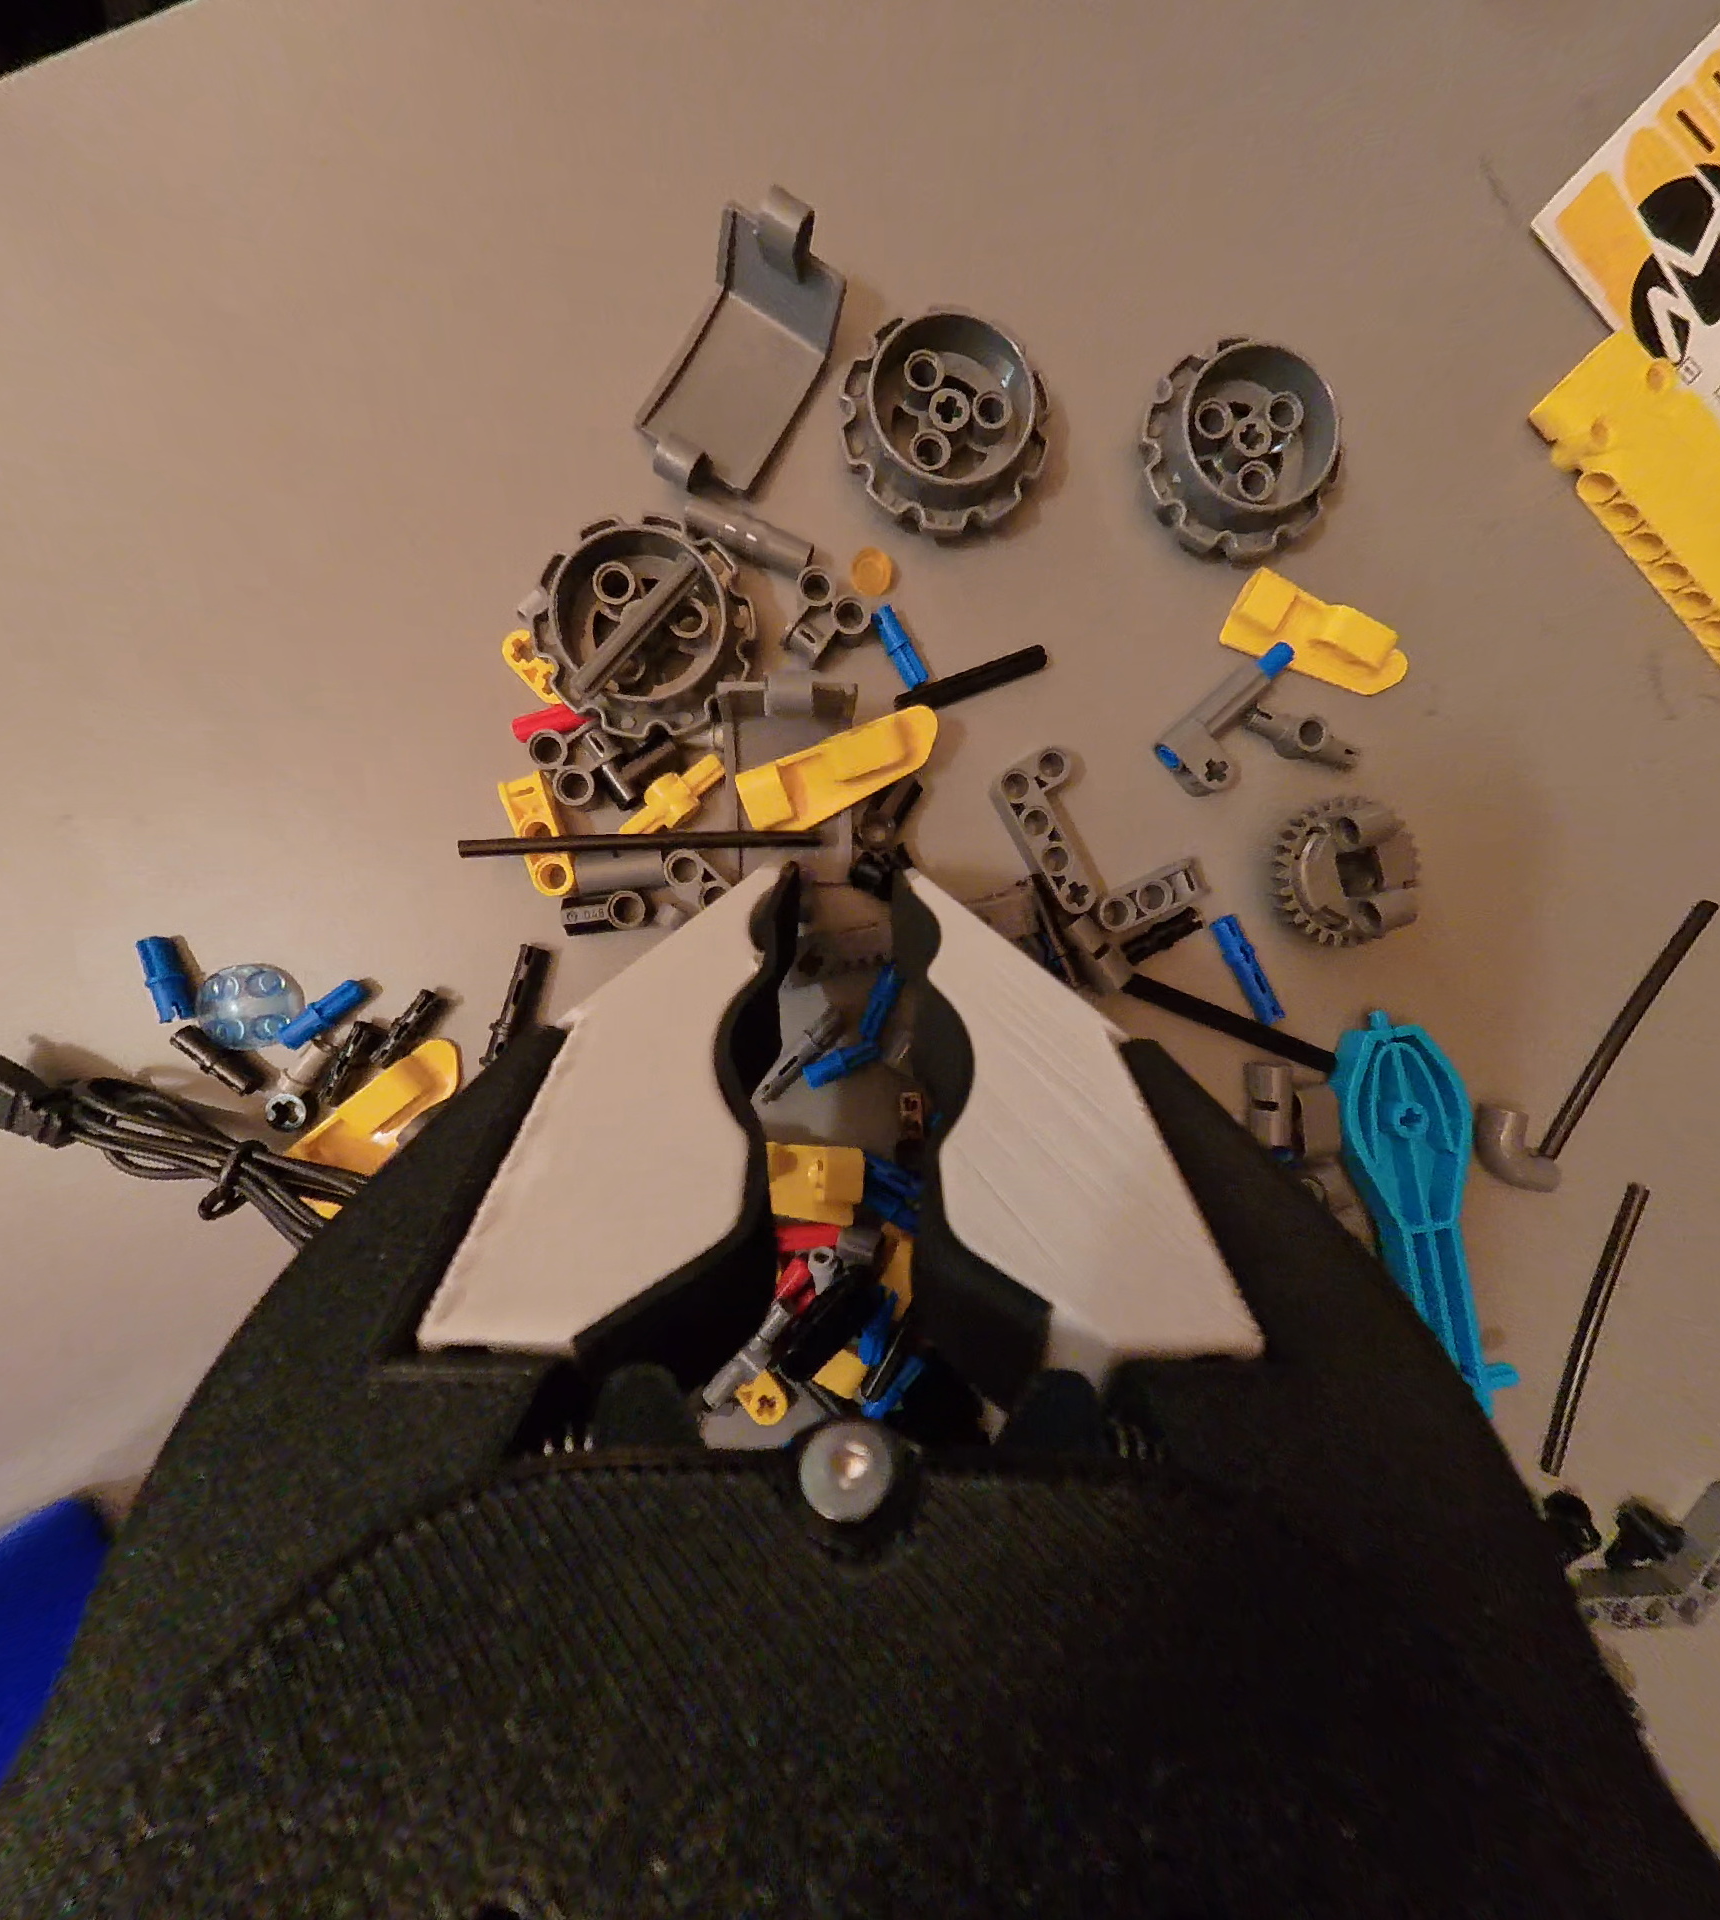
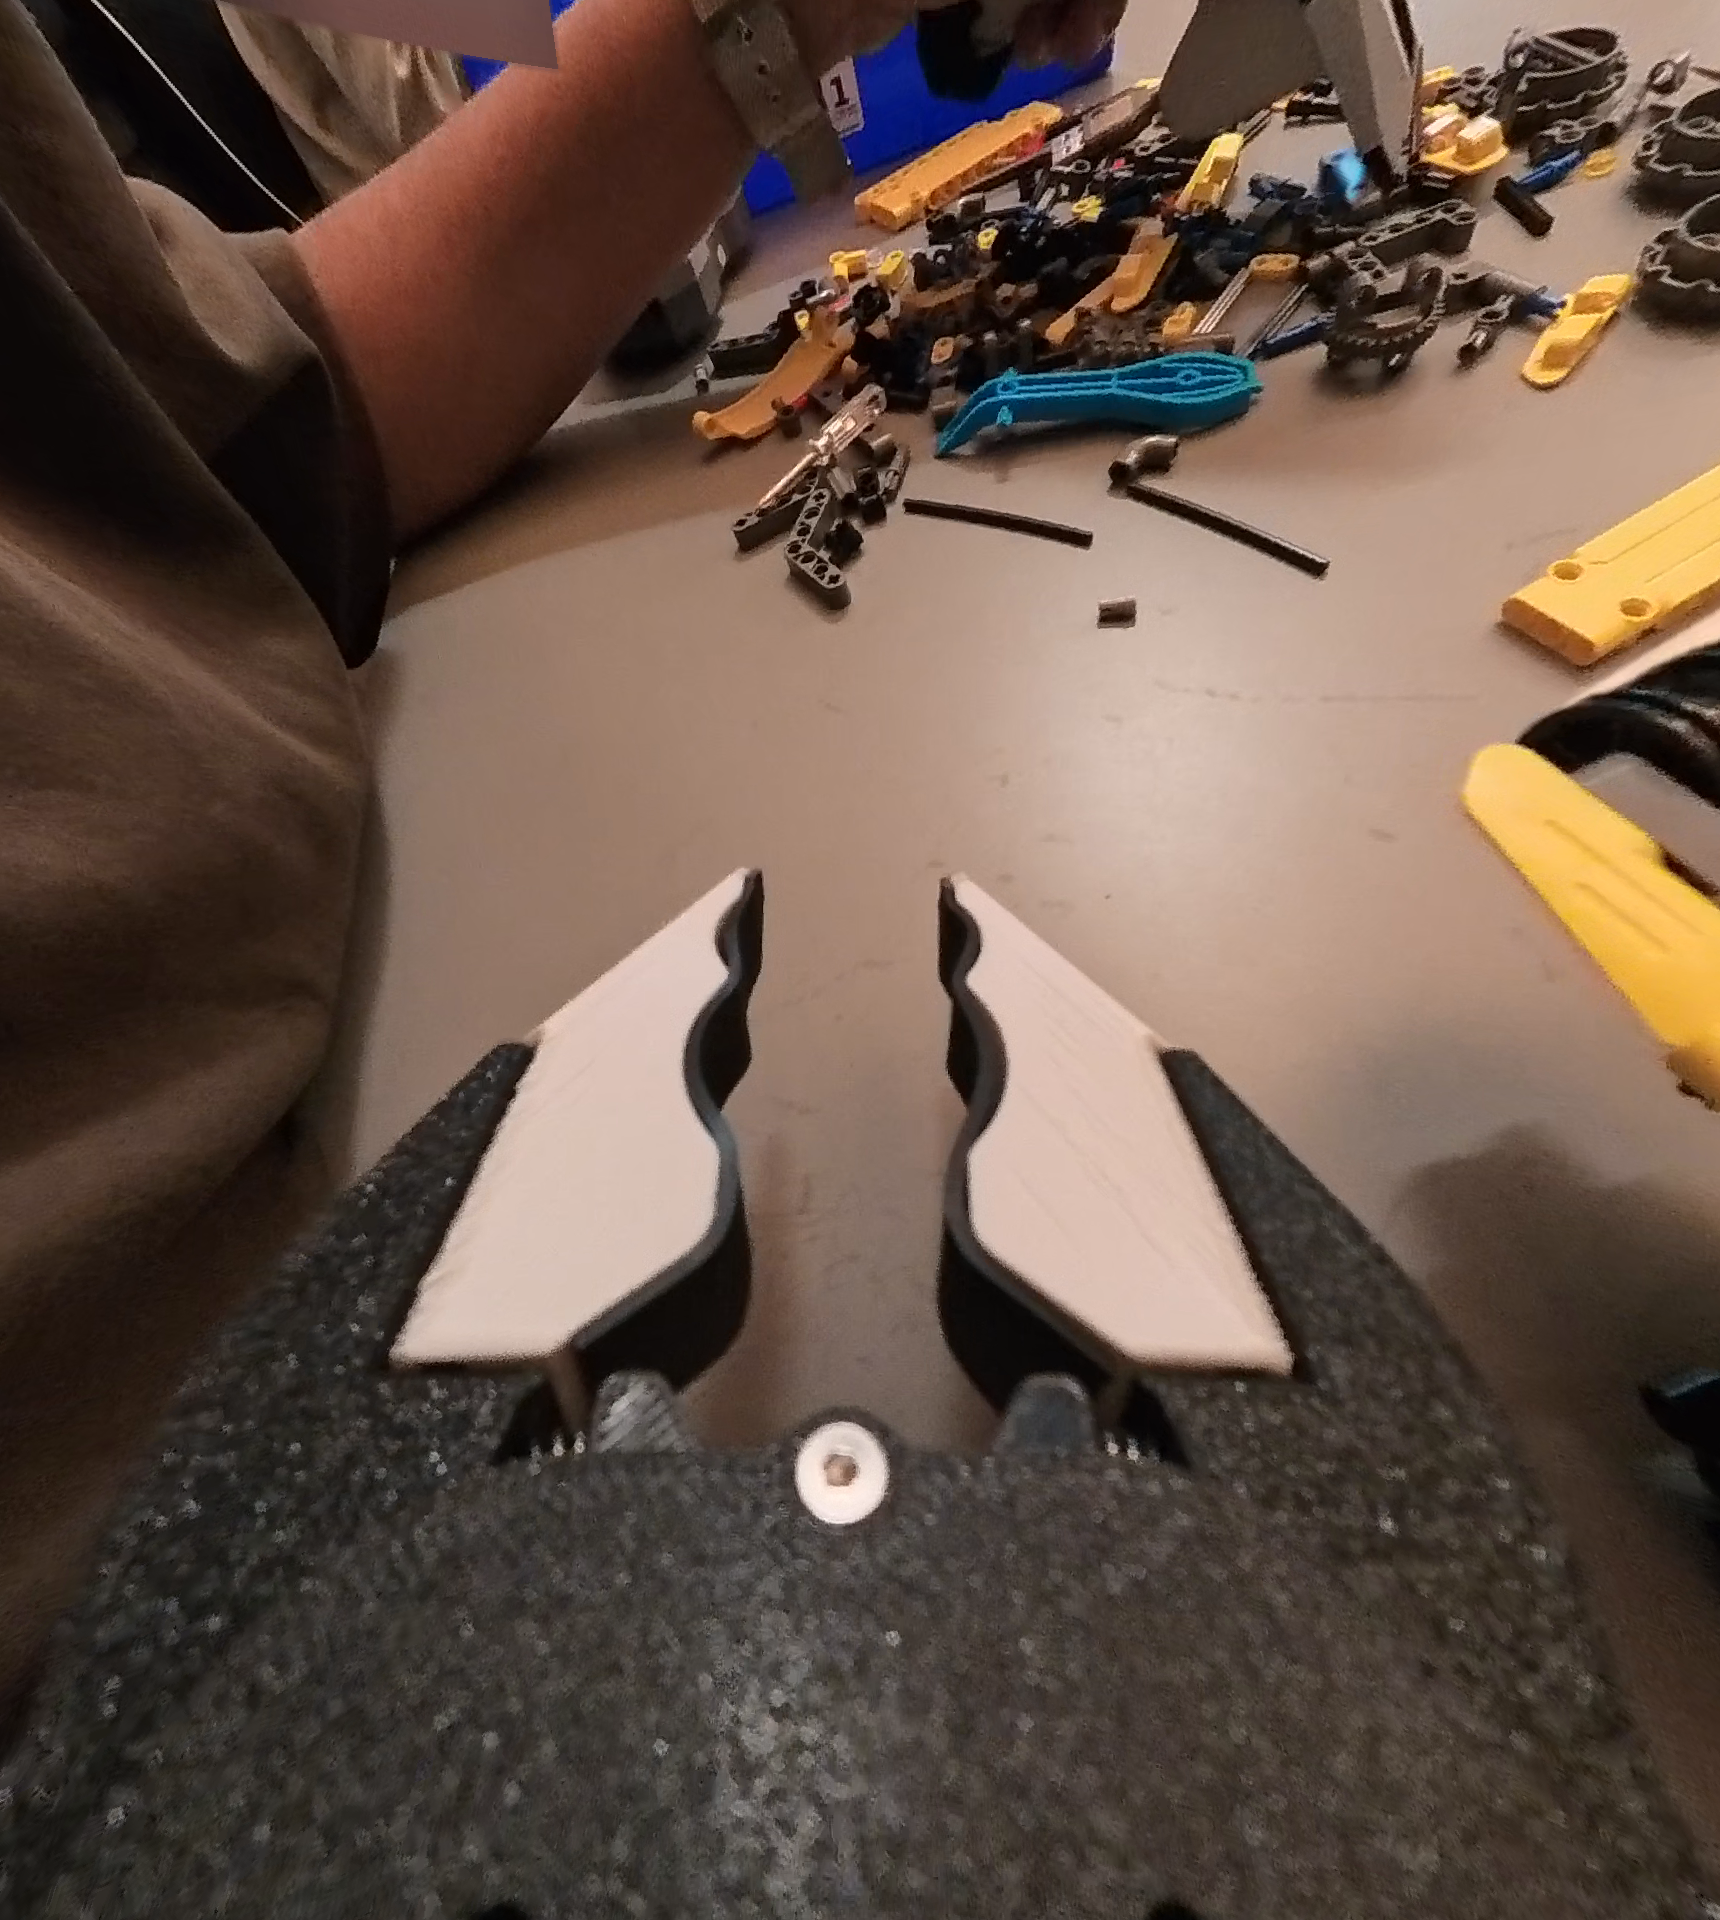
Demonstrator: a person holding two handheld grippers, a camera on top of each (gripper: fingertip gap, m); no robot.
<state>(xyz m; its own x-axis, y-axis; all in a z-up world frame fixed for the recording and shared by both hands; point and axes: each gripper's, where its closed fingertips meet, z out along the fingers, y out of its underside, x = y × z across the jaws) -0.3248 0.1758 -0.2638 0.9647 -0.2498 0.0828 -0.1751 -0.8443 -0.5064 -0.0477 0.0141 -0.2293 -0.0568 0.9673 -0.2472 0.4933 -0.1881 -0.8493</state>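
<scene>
My left gripper (image 1: pixel 843 878) hangs over a pile of small building pieces on a grey table (image 1: pixel 212 520). Its jaws stand narrowly apart, with their tips above a grey piece (image 1: pixel 840 904) beside a yellow curved panel (image 1: pixel 835 774) and a black axle (image 1: pixel 638 844). I see nothing gripped. It also shows in the right wrist view (image 2: pixel 1292 151), pointing down into the pile. My right gripper (image 2: pixel 851 894) is open and empty over bare table (image 2: pixel 835 727), well short of the pile.
Three grey toothed wheels (image 1: pixel 947 421) (image 1: pixel 1240 447) (image 1: pixel 643 623), a grey curved panel (image 1: pixel 747 348), a grey gear (image 1: pixel 1344 873), a teal tool (image 1: pixel 1407 1143) and a black cable (image 1: pixel 139 1132) lie around. A yellow panel (image 2: pixel 1666 540) and a yellow-black assembly (image 2: pixel 1645 935) sit right. A person's arm (image 2: pixel 482 281) reaches in left. The gap from one gripper's tips to the other's is roughly 35 centimeters.
</scene>
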